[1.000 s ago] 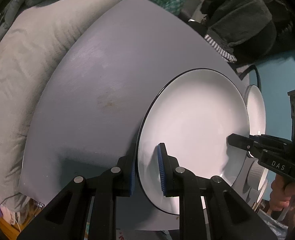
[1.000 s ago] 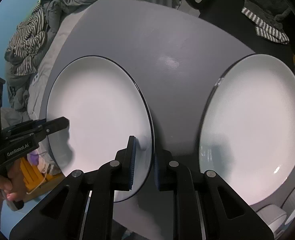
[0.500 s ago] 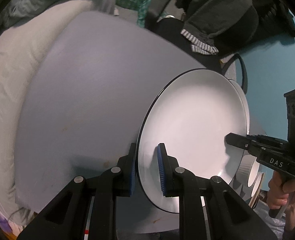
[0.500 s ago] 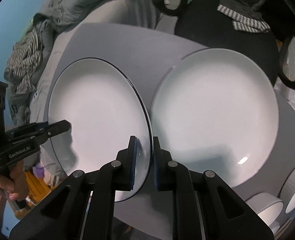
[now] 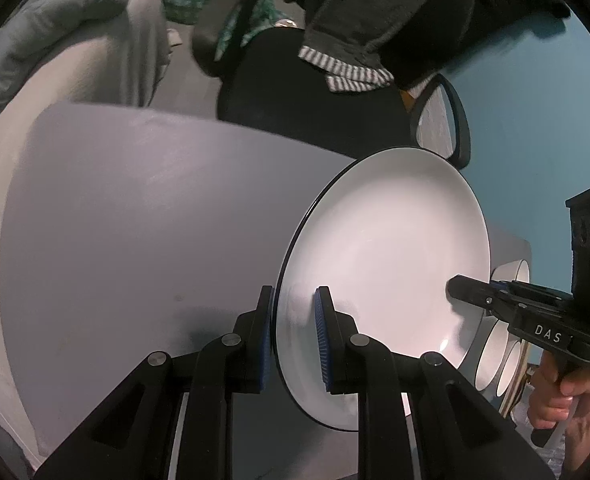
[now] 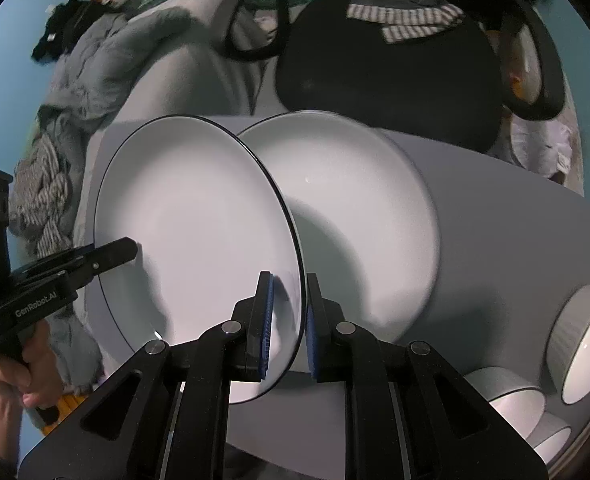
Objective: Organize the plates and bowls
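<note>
Over grey table [image 5: 135, 240]: black-rimmed white plate [image 5: 383, 264] held above second plate [image 6: 359, 216], clamped by rim at opposite edges in left gripper [image 5: 293, 336] and right gripper [image 6: 285, 326], both narrowed onto it; white bowls [image 6: 583, 340] clustered near table corner.

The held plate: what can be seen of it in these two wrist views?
The held plate is round and white with a thin dark rim line, glossy like glazed ceramic, and looks empty and clean. It is lifted clear of the grey table and tilted. Both grippers clamp its rim on opposite sides: the right gripper and the left gripper, each with one blue-padded finger on either face. It hangs partly over a second white plate lying on the table.
</note>
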The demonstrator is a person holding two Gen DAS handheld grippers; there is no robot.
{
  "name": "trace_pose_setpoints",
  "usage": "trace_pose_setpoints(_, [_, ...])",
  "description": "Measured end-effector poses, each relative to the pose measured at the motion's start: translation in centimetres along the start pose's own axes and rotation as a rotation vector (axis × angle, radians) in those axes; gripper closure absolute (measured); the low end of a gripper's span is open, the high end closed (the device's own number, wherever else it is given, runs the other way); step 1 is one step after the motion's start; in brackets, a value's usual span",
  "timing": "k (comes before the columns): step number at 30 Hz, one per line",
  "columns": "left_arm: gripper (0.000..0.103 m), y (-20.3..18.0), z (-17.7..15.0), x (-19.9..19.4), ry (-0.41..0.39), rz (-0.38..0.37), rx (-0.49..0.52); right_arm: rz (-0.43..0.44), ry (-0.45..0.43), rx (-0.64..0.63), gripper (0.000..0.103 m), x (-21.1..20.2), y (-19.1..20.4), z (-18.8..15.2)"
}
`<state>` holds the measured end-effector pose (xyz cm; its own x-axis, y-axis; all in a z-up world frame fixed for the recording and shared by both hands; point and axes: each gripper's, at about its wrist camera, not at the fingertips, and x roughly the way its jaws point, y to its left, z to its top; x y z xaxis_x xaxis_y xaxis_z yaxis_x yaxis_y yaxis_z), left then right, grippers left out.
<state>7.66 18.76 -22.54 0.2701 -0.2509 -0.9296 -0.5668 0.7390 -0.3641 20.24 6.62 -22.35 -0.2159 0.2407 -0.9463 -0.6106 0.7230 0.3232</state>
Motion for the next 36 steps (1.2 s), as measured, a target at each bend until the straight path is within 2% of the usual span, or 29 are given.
trace_pose_setpoints(10, [0.084, -4.3, 2.4, 2.6, 0.072, 0.058, 0.1, 0.011, -0.01, 0.094, 0.088, -0.3, -4.6, 0.3])
trace_pose_setpoints(20, [0.084, -5.7, 3.3, 3.9, 0.105, 0.138, 0.159, 0.022, 0.006, 0.134, 0.086, 0.5, -6.1, 0.5])
trace_pose_setpoints(25, [0.081, -5.7, 3.3, 4.8, 0.113, 0.178, 0.171, -0.019, 0.021, 0.141, 0.086, 0.8, -5.7, 0.7])
trace_pose_setpoints(34, [0.076, -6.7, 3.1, 4.9, 0.098, 0.228, 0.213, -0.051, 0.038, 0.188, 0.072, 1.0, -4.9, 0.8])
trace_pose_setpoints(36, [0.071, -6.8, 2.9, 4.7, 0.096, 0.227, 0.208, -0.058, 0.051, 0.215, 0.067, 1.0, -4.8, 0.7])
